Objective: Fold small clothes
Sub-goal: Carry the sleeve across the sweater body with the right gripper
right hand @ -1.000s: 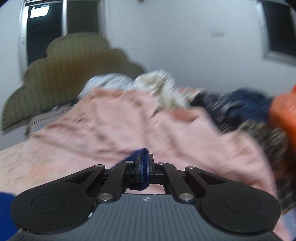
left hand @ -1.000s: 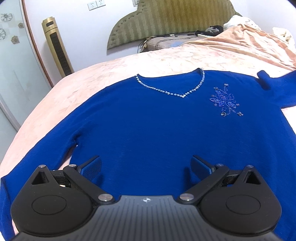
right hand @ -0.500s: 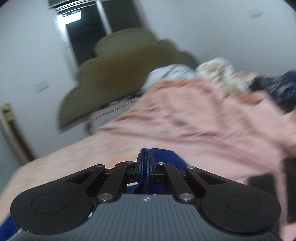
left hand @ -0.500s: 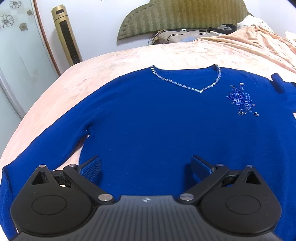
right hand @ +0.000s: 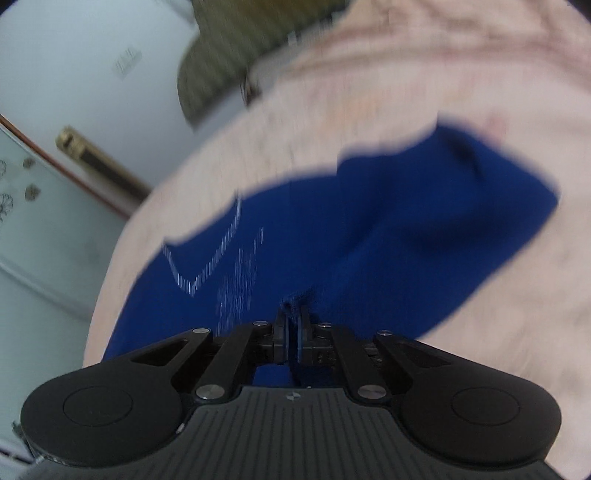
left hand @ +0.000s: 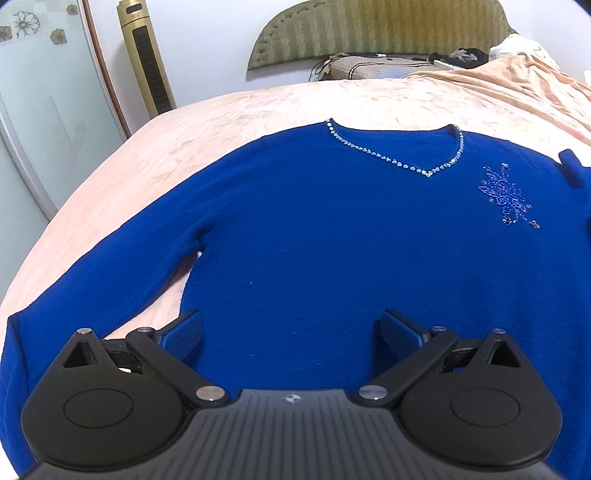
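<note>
A blue V-neck sweater with a beaded neckline lies face up on the pink bed. Its left sleeve stretches out toward the near left. My left gripper is open and empty, hovering over the sweater's lower body. In the blurred right wrist view, my right gripper is shut on a bit of the blue sweater's fabric, and the right sleeve is folded in over the body.
A green headboard and pillow stand at the far end of the bed. A gold tower fan and a glass door are at the left. A rumpled pink blanket lies at the back right.
The right gripper has swung left and down with the sleeve fabric, bringing it over the sweater body. The left gripper has shifted slightly left and stays open.
</note>
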A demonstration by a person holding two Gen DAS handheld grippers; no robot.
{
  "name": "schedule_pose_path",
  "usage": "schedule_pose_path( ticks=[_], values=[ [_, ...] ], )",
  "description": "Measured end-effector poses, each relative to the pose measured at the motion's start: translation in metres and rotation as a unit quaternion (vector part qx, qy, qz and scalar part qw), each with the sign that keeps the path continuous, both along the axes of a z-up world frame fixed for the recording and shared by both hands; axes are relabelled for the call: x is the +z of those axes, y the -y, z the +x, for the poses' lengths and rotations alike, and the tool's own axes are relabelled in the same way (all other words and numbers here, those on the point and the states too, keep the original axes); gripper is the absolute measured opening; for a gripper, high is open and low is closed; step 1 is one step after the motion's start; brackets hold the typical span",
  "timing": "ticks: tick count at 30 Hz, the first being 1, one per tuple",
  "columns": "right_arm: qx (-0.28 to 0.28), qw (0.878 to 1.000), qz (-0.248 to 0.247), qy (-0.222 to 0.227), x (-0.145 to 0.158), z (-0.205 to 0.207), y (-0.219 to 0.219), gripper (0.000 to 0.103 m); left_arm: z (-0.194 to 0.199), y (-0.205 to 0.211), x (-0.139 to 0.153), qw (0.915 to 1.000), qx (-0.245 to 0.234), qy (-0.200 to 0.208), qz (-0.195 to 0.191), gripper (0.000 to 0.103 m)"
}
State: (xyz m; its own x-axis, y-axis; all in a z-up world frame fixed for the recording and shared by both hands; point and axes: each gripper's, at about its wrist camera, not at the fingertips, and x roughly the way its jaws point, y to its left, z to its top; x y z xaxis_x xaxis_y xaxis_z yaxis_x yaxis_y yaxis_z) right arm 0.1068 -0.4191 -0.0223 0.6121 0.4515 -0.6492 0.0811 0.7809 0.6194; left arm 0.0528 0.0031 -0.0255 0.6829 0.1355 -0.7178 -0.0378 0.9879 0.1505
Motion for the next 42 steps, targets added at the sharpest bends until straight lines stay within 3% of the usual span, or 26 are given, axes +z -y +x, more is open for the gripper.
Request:
schedule_pose_path(
  ticks=[2, 3, 6, 7, 9, 11, 13, 15, 17, 22, 27, 34, 42],
  values=[
    [0.008, 0.999, 0.048, -0.012, -0.003, -0.001, -0.005, 0.008, 0.000, -0.003, 0.000, 1.0000, 0.001, 0.000, -0.004, 0.103],
    [0.001, 0.997, 0.079, 0.006, 0.004, -0.002, -0.003, 0.008, 0.000, -0.004, 0.000, 1.0000, 0.002, 0.000, -0.005, 0.103],
    [-0.053, 0.976, 0.161, 0.135, 0.052, -0.018, 0.015, 0.008, -0.001, -0.007, 0.001, 1.0000, 0.005, 0.002, -0.006, 0.103],
    [-0.082, 0.965, 0.171, 0.180, 0.067, -0.026, 0.020, 0.008, -0.001, -0.008, 0.001, 1.0000, 0.006, 0.002, -0.007, 0.103],
    [-0.133, 0.951, 0.168, 0.225, 0.086, -0.037, 0.022, 0.008, -0.001, -0.011, 0.000, 0.9999, 0.008, 0.001, -0.012, 0.103],
    [-0.138, 0.957, 0.158, 0.201, 0.086, -0.034, 0.011, 0.008, 0.000, -0.013, -0.001, 0.9998, 0.009, 0.000, -0.018, 0.103],
    [-0.092, 0.973, 0.167, 0.130, 0.067, -0.019, -0.016, 0.009, 0.001, -0.014, -0.001, 0.9997, 0.010, -0.002, -0.023, 0.103],
    [-0.059, 0.974, 0.204, 0.078, 0.044, -0.013, -0.038, 0.009, 0.001, -0.015, -0.001, 0.9997, 0.009, -0.001, -0.023, 0.103],
    [-0.043, 0.972, 0.225, 0.057, 0.032, -0.007, -0.057, 0.009, 0.000, -0.017, 0.000, 0.9998, 0.008, 0.001, -0.017, 0.103],
    [0.007, 0.977, 0.202, 0.070, 0.047, 0.003, -0.101, 0.009, 0.000, -0.025, 0.002, 0.9996, 0.023, 0.014, 0.004, 0.103],
    [0.065, 0.981, 0.161, 0.081, 0.061, 0.020, -0.137, 0.010, 0.002, -0.034, 0.001, 0.9994, 0.029, 0.010, -0.014, 0.103],
    [0.109, 0.983, 0.129, 0.069, 0.054, 0.048, -0.177, 0.010, -0.004, -0.041, 0.003, 0.9995, 0.027, 0.015, -0.010, 0.103],
    [0.156, 0.978, 0.127, 0.059, 0.049, 0.076, -0.230, 0.010, -0.011, -0.049, 0.004, 0.9992, 0.032, 0.015, -0.018, 0.103]
  ],
)
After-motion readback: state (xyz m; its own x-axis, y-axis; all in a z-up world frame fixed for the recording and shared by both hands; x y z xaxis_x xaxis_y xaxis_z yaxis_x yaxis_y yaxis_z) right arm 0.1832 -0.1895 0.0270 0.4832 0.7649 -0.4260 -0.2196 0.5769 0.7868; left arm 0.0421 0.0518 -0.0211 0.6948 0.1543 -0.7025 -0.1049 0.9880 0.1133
